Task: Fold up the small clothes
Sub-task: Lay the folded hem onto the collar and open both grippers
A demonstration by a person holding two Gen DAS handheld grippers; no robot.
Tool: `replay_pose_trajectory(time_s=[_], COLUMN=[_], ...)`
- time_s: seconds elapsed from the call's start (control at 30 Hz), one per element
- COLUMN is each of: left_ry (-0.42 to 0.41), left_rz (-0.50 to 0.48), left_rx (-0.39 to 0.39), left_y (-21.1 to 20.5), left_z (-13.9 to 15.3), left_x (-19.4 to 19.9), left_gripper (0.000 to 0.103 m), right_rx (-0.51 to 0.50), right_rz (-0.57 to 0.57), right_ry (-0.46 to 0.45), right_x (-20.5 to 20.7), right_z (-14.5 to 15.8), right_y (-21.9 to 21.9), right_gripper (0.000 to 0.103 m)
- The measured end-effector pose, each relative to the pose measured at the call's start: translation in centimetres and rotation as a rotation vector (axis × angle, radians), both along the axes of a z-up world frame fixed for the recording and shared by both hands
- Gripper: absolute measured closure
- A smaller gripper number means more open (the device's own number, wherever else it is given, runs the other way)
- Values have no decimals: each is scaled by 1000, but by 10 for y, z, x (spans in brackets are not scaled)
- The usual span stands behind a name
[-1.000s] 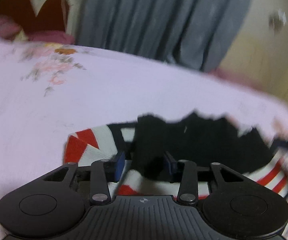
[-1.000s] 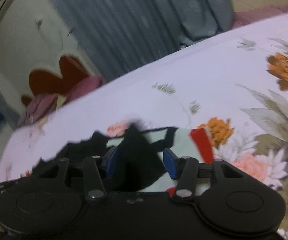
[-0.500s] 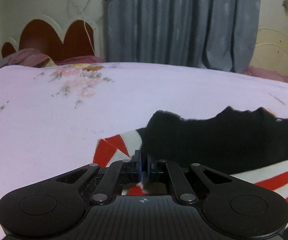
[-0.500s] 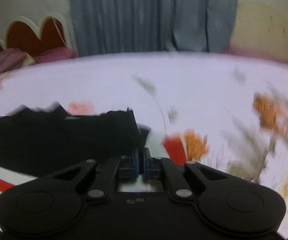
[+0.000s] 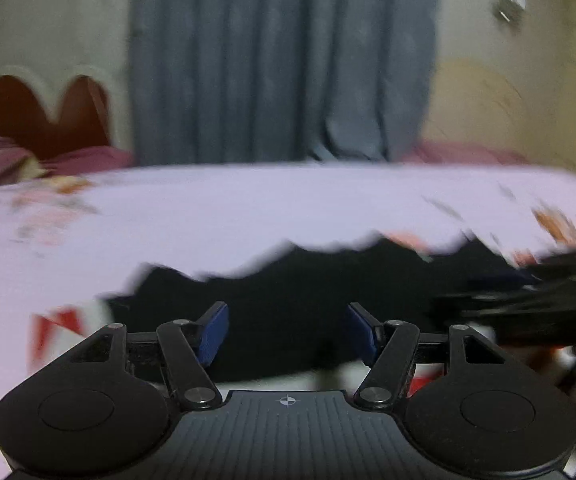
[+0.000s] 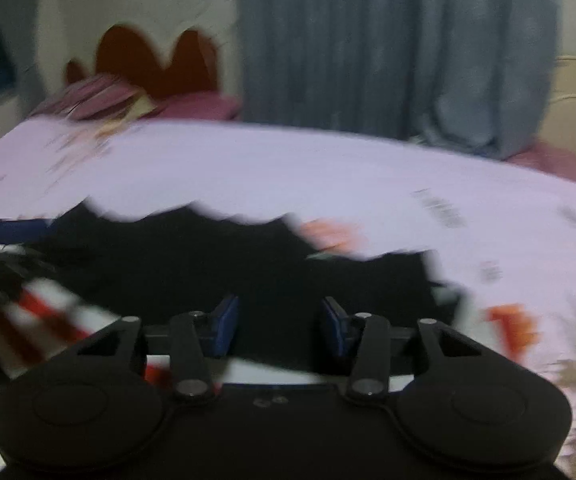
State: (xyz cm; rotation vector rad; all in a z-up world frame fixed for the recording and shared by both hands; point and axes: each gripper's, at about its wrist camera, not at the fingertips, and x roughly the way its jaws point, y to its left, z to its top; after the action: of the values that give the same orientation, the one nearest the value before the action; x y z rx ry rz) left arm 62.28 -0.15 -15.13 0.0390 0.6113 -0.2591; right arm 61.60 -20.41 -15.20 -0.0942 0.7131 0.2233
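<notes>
- Left hand-held gripper (image 5: 287,332): jaws apart, just been opening, pads off the cloth; let go so the fold lies.
- Right hand-held gripper (image 6: 279,326): likewise parted, empty.
- Garment (image 5: 328,300), black over red-white stripes, flat on the bed (image 5: 247,208); apparently folded, blur obscures.

Bare bedsheet (image 5: 247,208) lies open beyond the garment (image 5: 308,300); curtain (image 5: 279,60) and headboard (image 5: 43,116) bound the far side.
</notes>
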Motion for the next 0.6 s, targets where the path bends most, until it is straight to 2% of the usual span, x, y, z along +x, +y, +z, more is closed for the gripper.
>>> replay_pose_trajectory(time_s=[0.07, 0.13, 0.17, 0.2, 0.3, 0.33, 0.4, 0.47, 0.53, 0.6], left_ry=[41, 31, 33, 32, 27, 26, -10, -70, -80, -64], left_rz=[-8, 37, 88, 114, 116, 120, 150, 128, 68, 5], left_rx=[47, 59, 73, 74, 80, 84, 98, 86, 67, 66], left_y=[-3, 19, 34, 53, 80, 79, 67, 48, 26, 0], left_z=[-12, -19, -20, -21, -23, -21, -12, -3, 0, -3], left_x=[0, -5, -6, -10, -16, -16, -19, -31, -41, -47], left_gripper=[39, 39, 39, 39, 39, 39, 39, 39, 39, 39], right_rx=[-38, -82, -99, -117, -83, -27, -57, -52, -19, -26], right_rz=[24, 14, -26, -114, -275, -267, -297, -302, -246, -146], right_ry=[20, 17, 12, 10, 20, 22, -17, -104, -133, -111], right_x=[-1, -11, -12, -14, -24, -29, -39, -51, -58, -57], right_z=[-9, -12, -11, -10, -12, -12, -3, 11, 19, 14], right_y=[9, 0, -15, -36, -95, -107, -104, -92, -73, -44], right_gripper=[56, 57, 56, 56, 51, 51, 54, 55, 55, 57])
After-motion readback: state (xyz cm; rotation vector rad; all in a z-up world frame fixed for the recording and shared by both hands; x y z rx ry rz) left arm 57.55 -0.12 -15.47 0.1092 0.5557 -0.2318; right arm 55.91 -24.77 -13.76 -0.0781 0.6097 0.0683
